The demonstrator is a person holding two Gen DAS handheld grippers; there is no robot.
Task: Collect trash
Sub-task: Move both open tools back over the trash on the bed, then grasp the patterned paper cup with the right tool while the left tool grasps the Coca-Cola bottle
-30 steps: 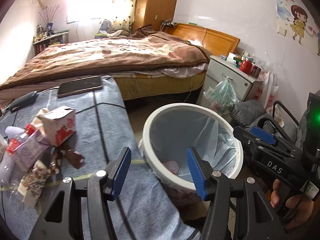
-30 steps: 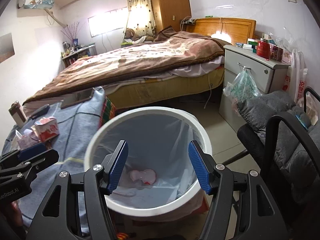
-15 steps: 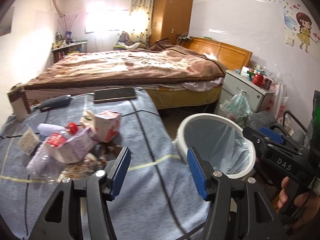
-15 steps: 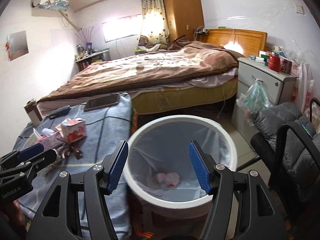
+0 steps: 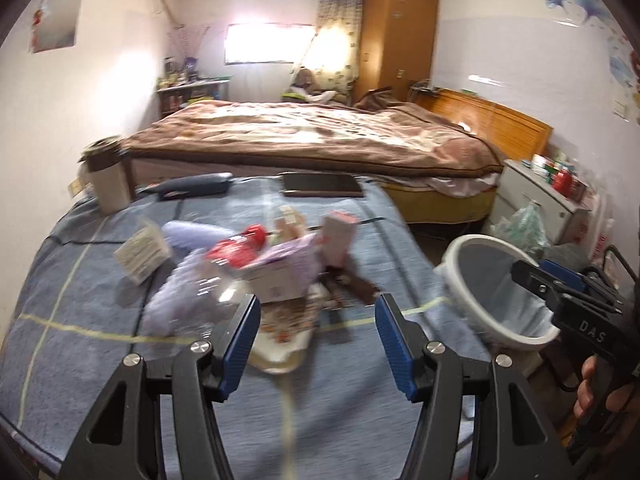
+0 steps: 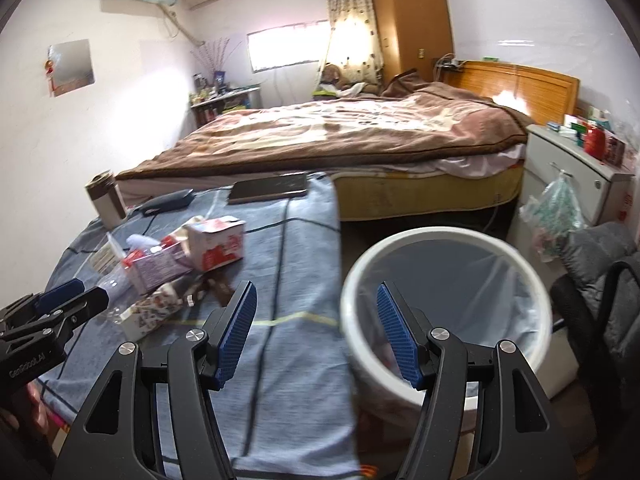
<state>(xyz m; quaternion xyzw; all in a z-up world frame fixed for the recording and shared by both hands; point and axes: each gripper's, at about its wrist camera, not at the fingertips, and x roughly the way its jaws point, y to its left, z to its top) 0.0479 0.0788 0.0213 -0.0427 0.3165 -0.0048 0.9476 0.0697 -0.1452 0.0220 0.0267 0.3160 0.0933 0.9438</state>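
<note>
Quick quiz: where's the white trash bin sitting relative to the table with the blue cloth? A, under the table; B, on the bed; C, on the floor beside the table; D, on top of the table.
C: the white trash bin stands on the floor next to the edge of the table, its rim lower than the tabletop.

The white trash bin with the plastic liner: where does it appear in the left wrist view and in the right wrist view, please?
Left wrist view: the white trash bin is at the right edge, right of the blue-covered table, partly behind the right gripper.
Right wrist view: the bin is at lower centre-right, large, behind the right gripper's right finger.
Shared landmark: the dark phone at the table's far edge.
</note>
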